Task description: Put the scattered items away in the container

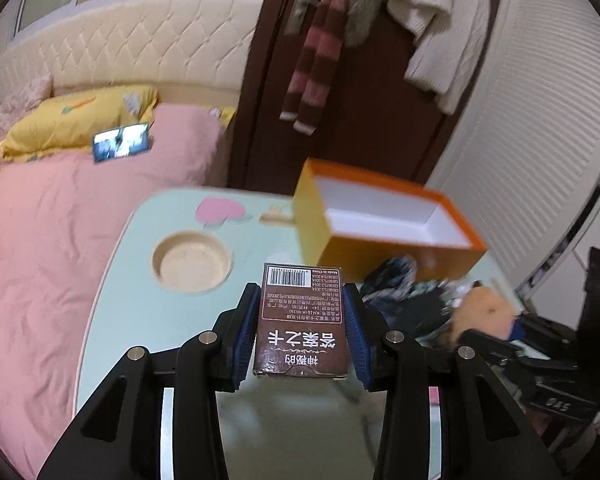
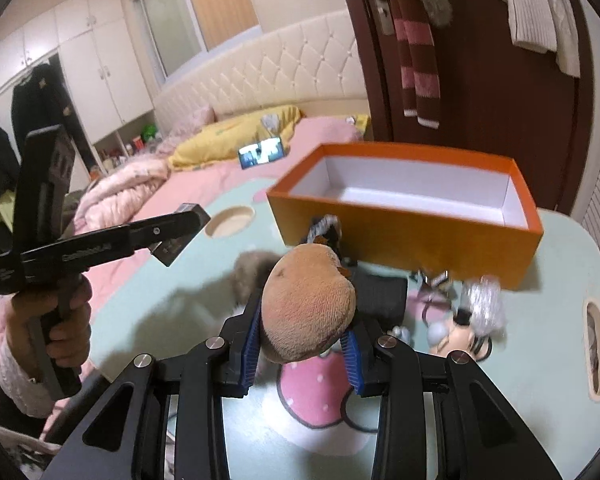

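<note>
left gripper (image 1: 302, 332): jaws clamped on one brown card box (image 1: 302, 320)
right gripper (image 2: 304, 340): jaws clamped on one plush toy (image 2: 308, 308)
orange box (image 2: 412, 240): one, sitting on the desk (image 2: 560, 300)

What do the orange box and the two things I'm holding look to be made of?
Orange box: likely matte cardboard, with thin straight walls and a white lining. Brown card box in the left gripper: printed paperboard, slightly glossy, with crisp folded edges. Tan toy in the right gripper: fuzzy plush, dented between the fingers.
</note>
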`<state>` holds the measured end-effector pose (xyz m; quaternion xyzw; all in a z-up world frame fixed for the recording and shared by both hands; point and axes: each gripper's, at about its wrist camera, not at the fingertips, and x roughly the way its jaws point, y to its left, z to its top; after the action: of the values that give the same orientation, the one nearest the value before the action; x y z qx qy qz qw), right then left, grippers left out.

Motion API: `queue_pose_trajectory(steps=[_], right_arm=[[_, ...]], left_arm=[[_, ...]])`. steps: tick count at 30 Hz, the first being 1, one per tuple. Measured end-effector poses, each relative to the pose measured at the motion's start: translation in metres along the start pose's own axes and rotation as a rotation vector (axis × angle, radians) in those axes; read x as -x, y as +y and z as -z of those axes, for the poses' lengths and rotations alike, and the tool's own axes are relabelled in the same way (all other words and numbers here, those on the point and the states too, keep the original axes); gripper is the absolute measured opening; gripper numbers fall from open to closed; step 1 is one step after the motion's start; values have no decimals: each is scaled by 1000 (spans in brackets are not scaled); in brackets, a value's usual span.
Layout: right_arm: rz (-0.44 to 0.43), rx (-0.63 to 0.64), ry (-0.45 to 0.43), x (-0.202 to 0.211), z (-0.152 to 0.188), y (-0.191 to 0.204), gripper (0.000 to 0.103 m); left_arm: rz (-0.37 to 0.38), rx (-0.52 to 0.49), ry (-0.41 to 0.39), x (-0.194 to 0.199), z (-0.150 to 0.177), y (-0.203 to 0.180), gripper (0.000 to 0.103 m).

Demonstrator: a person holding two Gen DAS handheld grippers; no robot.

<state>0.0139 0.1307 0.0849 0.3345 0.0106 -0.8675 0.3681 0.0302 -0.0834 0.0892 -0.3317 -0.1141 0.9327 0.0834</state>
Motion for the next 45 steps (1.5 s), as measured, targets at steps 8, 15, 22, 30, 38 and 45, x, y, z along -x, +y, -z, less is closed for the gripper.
queue_pose_trajectory(steps=[8, 15, 22, 30, 38, 45], right_arm=[[111, -26, -65, 4, -44, -28, 34], [233, -71, -46, -18, -76, -65, 34], [259, -102, -13, -39, -89, -96, 34], [270, -79, -21, -49, -88, -102, 54], [245, -101, -36, -43, -87, -98, 55], [197, -153, -72, -13, -81, -94, 55]], left_arm=[[68, -69, 1, -26, -51, -34, 42], [71, -133, 81, -82, -80, -62, 42], [52, -156, 151, -130, -90, -74, 42], [13, -97, 130, -140, -89, -69, 75], [41, -66, 101, -125, -90, -60, 76], [53, -43, 24, -82, -82, -52, 76]])
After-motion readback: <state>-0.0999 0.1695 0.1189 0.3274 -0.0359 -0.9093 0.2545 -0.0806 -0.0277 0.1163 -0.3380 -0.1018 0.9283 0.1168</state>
